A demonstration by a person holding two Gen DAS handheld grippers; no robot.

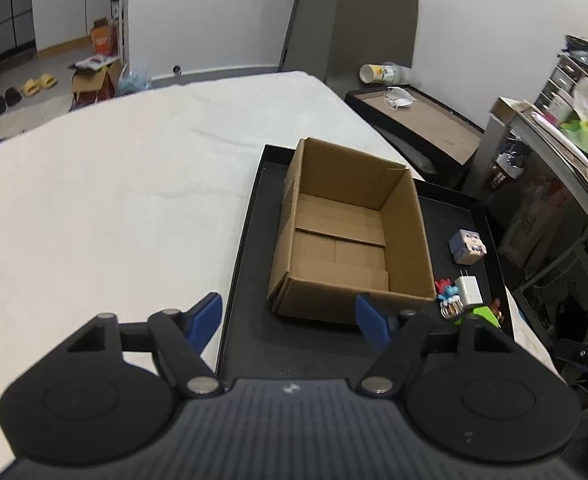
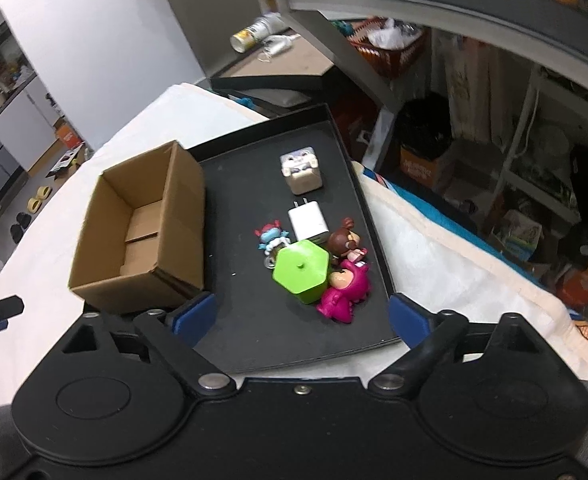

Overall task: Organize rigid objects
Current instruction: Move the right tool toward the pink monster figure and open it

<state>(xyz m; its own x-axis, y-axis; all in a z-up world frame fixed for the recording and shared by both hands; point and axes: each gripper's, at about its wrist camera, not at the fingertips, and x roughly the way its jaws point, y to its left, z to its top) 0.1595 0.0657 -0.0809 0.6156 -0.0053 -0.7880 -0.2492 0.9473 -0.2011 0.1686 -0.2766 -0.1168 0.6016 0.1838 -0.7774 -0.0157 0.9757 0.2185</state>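
An empty open cardboard box (image 1: pixel 346 236) (image 2: pixel 142 224) stands on a black tray (image 1: pixel 246 248) (image 2: pixel 250 320). To its right on the tray lie a cube toy (image 1: pixel 468 246) (image 2: pixel 301 172), a white charger (image 1: pixel 468 290) (image 2: pixel 308 222), a blue figurine (image 1: pixel 448 290) (image 2: pixel 270 236), a green hexagonal block (image 2: pixel 302 270), a brown-haired doll (image 2: pixel 346 242) and a pink bear (image 2: pixel 344 290). My left gripper (image 1: pixel 290 320) is open and empty before the box. My right gripper (image 2: pixel 302 314) is open and empty, just short of the green block and pink bear.
The tray lies on a white-covered table (image 1: pixel 114 200). Beyond it is a low brown-topped stand (image 1: pixel 422 124) with a tipped cup (image 1: pixel 374 73). Cluttered shelves (image 2: pixel 474 92) stand to the right.
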